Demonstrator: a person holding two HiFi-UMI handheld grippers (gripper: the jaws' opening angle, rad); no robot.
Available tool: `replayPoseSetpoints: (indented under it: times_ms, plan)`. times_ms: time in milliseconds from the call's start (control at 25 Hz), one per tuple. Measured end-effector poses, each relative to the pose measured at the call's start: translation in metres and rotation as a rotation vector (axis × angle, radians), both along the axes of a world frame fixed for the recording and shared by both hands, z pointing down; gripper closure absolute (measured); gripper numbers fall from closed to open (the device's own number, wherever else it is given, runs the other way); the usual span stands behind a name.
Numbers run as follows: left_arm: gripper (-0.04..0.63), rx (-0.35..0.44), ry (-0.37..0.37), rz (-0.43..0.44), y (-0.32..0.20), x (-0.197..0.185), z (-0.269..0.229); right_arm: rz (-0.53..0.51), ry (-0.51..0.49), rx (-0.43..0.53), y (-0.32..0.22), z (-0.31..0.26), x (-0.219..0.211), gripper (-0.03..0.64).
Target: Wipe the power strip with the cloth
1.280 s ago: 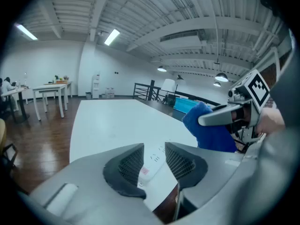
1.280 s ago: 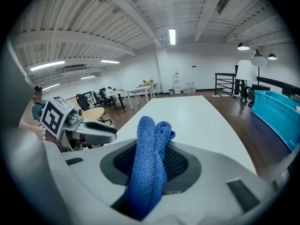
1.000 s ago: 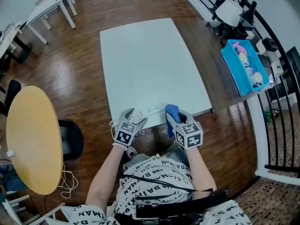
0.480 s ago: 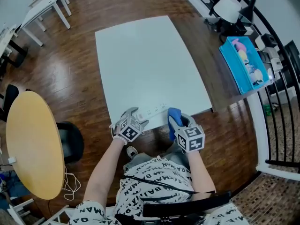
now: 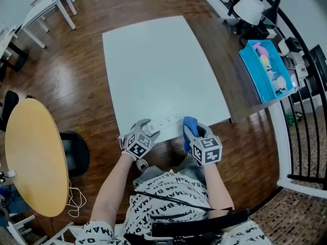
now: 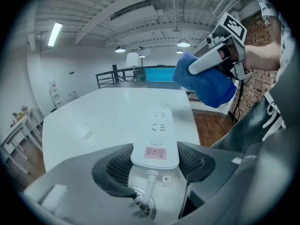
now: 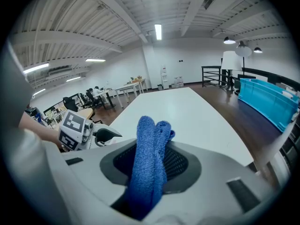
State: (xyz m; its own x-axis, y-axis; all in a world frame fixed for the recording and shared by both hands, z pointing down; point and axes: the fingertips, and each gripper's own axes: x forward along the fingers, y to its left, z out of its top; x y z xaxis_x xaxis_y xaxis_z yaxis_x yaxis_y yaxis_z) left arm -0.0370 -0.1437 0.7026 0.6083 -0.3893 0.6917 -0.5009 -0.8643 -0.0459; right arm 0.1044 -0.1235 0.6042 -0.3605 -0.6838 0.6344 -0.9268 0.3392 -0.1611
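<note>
A white power strip [image 5: 166, 121] lies along the near edge of the white table [image 5: 153, 60]. Its cord end, with a pink label, sits between the jaws of my left gripper [image 5: 145, 128]. In the left gripper view those jaws are closing on the power strip [image 6: 158, 135], and both pads [image 6: 115, 165] lie against its sides. My right gripper [image 5: 193, 130] hovers just past the strip's right end, shut on a folded blue cloth [image 5: 189, 126]. The cloth [image 7: 150, 158] stands up between the jaws in the right gripper view. It hangs above and apart from the strip's far end in the left gripper view.
A blue bin [image 5: 268, 70] holding several items stands on a dark counter at the right, beside a black railing [image 5: 301, 111]. To the left are a round yellow table [image 5: 33, 152] and a black chair [image 5: 76, 152]. Bare white tabletop stretches beyond the strip.
My left gripper has shifted slightly right onto the strip's cord end and its jaws have narrowed around it. The right gripper with the cloth has barely moved.
</note>
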Motion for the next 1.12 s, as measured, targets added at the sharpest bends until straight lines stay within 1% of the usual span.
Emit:
replayPoseSetpoints:
  times_ms: [120,240,360,560,720,840,960,1040,1120]
  plan:
    - [0.303,0.062,0.006,-0.015,0.002,-0.004,-0.018,-0.021,0.005,0.003,-0.005,-0.001,0.000,0.482]
    - [0.304,0.123,0.011,-0.018,0.009,-0.009,-0.044,-0.070,0.021,0.010,-0.011,-0.005,-0.003,0.482]
    - [0.304,0.181,-0.013,-0.027,0.014,-0.012,-0.069,-0.131,0.039,0.032,-0.021,-0.015,-0.001,0.482]
    - [0.304,0.236,-0.054,-0.040,0.026,-0.007,-0.103,-0.236,0.059,0.053,-0.030,-0.041,-0.005,0.482]
    - [0.304,0.292,-0.057,-0.043,0.029,0.006,-0.122,-0.277,0.089,0.068,-0.038,-0.045,-0.003,0.482]
    - [0.305,0.354,-0.068,-0.017,0.032,0.015,-0.133,-0.292,0.099,0.071,-0.038,-0.045,0.002,0.482]
    - [0.305,0.412,-0.099,0.026,0.038,0.020,-0.144,-0.309,0.102,0.074,-0.036,-0.047,0.000,0.482]
    - [0.307,0.432,-0.114,0.046,0.042,0.022,-0.150,-0.324,0.103,0.077,-0.031,-0.050,-0.004,0.482]
    - [0.307,0.435,-0.118,0.055,0.044,0.024,-0.151,-0.340,0.096,0.082,-0.027,-0.051,-0.010,0.482]
